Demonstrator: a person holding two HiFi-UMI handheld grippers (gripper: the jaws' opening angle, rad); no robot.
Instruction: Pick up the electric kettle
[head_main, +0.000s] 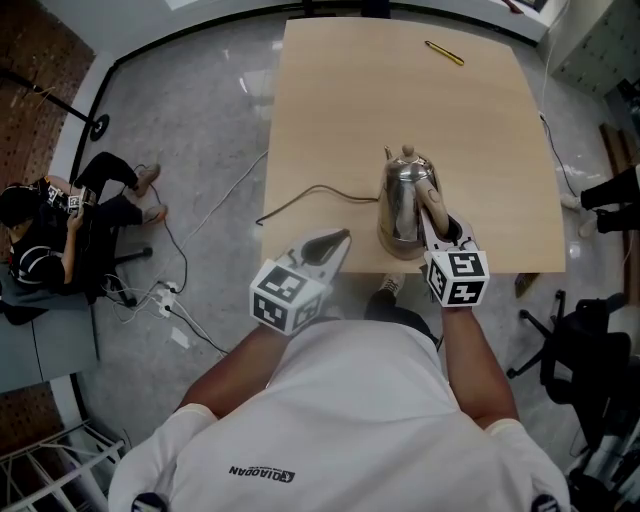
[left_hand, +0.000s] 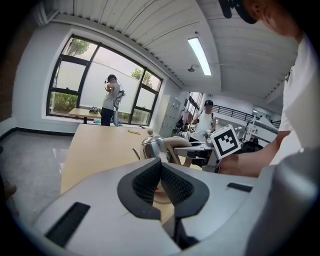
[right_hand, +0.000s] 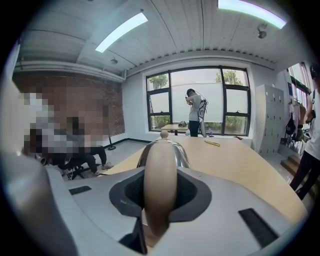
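Note:
A polished steel electric kettle (head_main: 403, 195) with a beige handle (head_main: 432, 205) stands near the front edge of the light wooden table (head_main: 330, 110). My right gripper (head_main: 437, 226) is shut on that handle from the near side. In the right gripper view the handle (right_hand: 160, 185) fills the gap between the pads, with the steel body (right_hand: 176, 151) behind it. Whether the kettle is clear of its base I cannot tell. My left gripper (head_main: 336, 240) hovers to the kettle's left at the table edge, shut and holding nothing (left_hand: 161, 181). The kettle (left_hand: 153, 145) shows beyond it.
A black power cord (head_main: 310, 193) runs left from the kettle and off the table's left edge. A yellow pen (head_main: 444, 53) lies at the far right of the table. A person sits on the floor side at left (head_main: 50, 230). A black chair (head_main: 590, 370) stands at right.

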